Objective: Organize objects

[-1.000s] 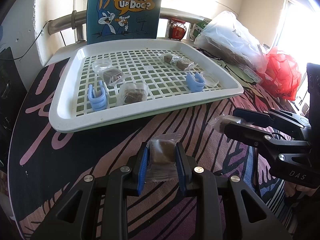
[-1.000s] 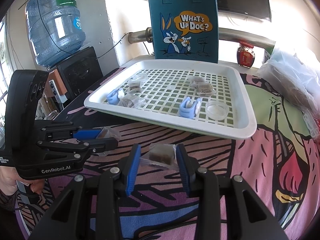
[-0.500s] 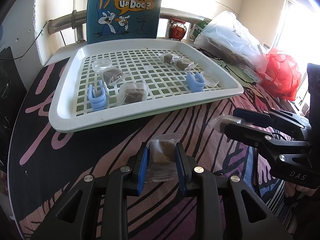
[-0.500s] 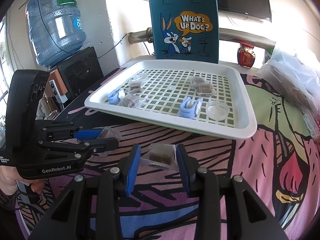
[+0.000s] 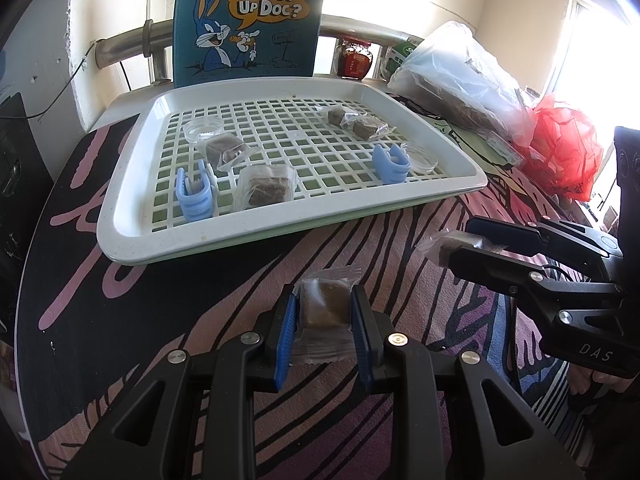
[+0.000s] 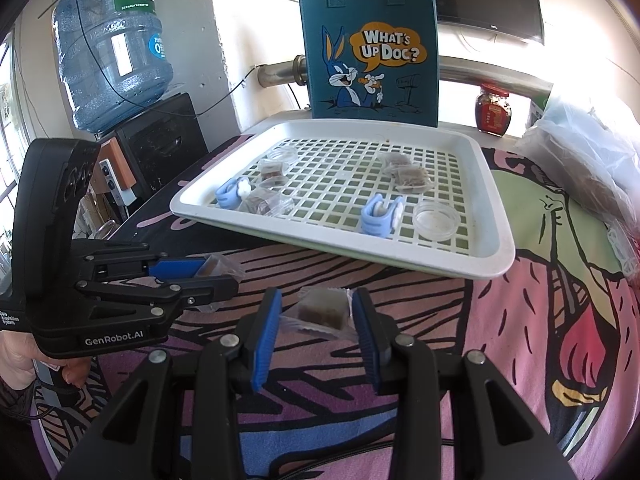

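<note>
Black left gripper [image 5: 323,320] frame, blue-lined jaws (silver screws).

A round table [image 5: 132,320] covered with a cartoon-printed cloth [image 6: 532,332] in pink, black and purple carries everything. A white grid tray [image 5: 120,216] lies directly on it, toward the far side. Just behind the tray stands a teal tote bag [image 6: 372,52], with a red-lidded jar [image 6: 493,110] beside it. To the tray's right lie a clear plastic bag [image 5: 460,80] and a red mesh bundle [image 5: 568,148].
</note>
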A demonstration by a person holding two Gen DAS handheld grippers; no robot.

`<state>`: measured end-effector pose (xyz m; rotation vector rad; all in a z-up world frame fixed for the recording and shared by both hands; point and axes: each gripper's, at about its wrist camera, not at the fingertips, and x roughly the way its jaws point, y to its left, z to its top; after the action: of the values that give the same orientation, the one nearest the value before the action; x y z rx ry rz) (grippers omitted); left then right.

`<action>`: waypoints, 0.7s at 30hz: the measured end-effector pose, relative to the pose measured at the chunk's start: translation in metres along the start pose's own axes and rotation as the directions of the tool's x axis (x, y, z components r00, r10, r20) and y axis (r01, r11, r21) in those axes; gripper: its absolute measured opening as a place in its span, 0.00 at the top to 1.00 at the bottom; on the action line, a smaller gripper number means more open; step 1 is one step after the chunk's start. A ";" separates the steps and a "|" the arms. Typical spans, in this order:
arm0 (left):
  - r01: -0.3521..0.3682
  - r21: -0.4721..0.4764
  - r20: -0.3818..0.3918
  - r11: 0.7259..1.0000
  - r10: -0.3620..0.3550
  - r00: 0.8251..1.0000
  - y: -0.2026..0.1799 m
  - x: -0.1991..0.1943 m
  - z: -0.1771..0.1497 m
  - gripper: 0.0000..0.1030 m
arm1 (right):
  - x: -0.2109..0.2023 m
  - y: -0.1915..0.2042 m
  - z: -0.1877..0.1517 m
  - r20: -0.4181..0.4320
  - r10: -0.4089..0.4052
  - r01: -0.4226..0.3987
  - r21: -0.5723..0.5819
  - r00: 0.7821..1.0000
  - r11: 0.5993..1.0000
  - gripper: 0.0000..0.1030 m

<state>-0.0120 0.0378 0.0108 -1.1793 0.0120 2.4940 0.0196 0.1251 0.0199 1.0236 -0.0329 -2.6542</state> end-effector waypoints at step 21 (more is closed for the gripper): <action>0.003 -0.001 -0.004 1.000 -0.003 1.000 0.000 0.000 0.000 0.76 | -0.001 0.000 0.001 0.000 0.001 -0.001 0.000 1.000 1.000 0.65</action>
<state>-0.0116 0.0382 0.0106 -1.1840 0.0099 2.4896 0.0194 0.1254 0.0209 1.0239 -0.0334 -2.6536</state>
